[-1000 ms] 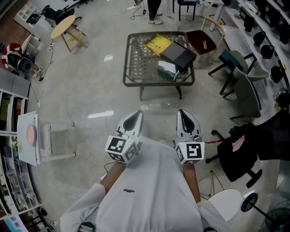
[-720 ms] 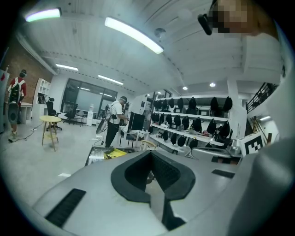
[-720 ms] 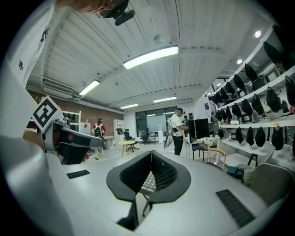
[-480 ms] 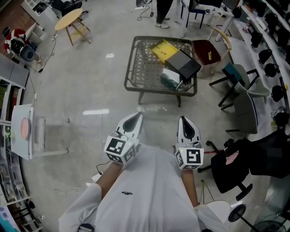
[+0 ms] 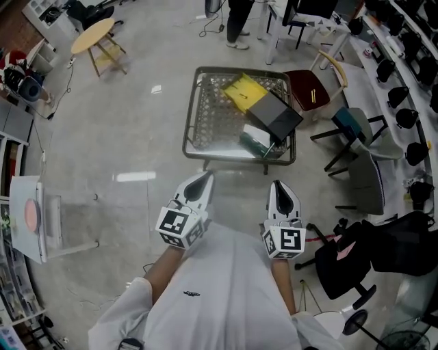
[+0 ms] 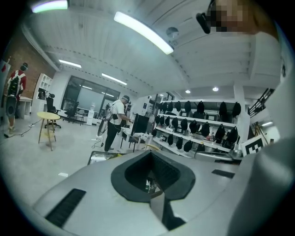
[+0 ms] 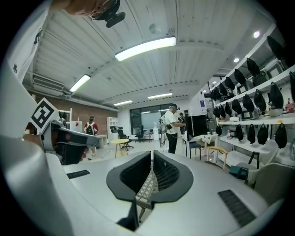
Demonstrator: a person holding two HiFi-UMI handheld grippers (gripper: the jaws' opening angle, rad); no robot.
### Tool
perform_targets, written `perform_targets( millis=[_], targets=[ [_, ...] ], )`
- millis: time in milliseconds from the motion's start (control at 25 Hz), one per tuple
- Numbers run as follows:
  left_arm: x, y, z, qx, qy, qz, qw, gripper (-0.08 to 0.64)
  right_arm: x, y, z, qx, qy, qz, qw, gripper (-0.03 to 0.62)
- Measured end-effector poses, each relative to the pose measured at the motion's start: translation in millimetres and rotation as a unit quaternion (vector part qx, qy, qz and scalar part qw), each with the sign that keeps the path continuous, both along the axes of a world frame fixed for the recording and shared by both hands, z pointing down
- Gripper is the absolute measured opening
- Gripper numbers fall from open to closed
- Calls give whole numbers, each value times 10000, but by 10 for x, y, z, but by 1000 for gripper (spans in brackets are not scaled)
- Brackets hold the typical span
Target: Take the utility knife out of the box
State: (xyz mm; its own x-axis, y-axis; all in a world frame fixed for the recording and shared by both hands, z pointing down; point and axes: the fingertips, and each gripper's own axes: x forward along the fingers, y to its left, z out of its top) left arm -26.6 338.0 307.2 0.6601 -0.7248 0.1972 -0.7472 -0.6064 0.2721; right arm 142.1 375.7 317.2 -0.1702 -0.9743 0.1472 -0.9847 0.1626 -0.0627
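Observation:
A low wicker table (image 5: 205,109) stands ahead of me on the floor. On its right half lie a dark flat box (image 5: 274,115), a yellow packet (image 5: 243,89) and a green and white carton (image 5: 256,140). No utility knife shows in any view. My left gripper (image 5: 207,174) and right gripper (image 5: 278,184) are held side by side close to my body, short of the table's near edge. Both point toward the table, both are shut, and neither holds anything. In the right gripper view the right gripper (image 7: 151,159) has its jaws pressed together; the left gripper (image 6: 151,159) looks the same in its own view.
A chair with a dark red seat (image 5: 309,85) and a grey chair (image 5: 366,178) stand right of the table. A black office chair (image 5: 359,253) is at my right. A white stand (image 5: 37,219) is far left, a round yellow table (image 5: 92,34) and a standing person (image 5: 236,20) far off.
The table with its boxes has come nearer to both grippers as I walked toward it. The grippers kept their side-by-side pose and stayed shut.

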Motion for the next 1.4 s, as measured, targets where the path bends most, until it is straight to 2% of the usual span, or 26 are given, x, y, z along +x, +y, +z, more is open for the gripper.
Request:
perform_targets(
  millis=[280,640,760,880,1040,1240,1400],
  targets=[
    [-140,-892,-143,-49,209,175,9996,1,-326,-854,-116,7,127,-50,9999,-2],
    [-702,-2000,-183,-71,314,155,9994,0,-949,-1928,-248,322,22,-214,9992,-2],
    [-882,-2277,-150,-107,343,158,9992,1,-1128,-2238,-195,253,54,-261,9993,-2],
    [-1026,-2497,-83,-169,338,207,9991,0,-1230,-2494,-99,70,-114,-150,9998,-2],
    [-1173,-2722,-35,-210,362,294,9987,1,-1354,-2746,-53,54,-178,-35,9998,-2],
    [-1141,-2925,-2,-304,427,452,9976,0,-1380,-2905,-47,-126,-224,146,9996,-2],
    [-879,-3040,-42,-247,442,622,9968,0,-1209,-2979,-119,-99,-258,206,9994,-2]
  ],
)
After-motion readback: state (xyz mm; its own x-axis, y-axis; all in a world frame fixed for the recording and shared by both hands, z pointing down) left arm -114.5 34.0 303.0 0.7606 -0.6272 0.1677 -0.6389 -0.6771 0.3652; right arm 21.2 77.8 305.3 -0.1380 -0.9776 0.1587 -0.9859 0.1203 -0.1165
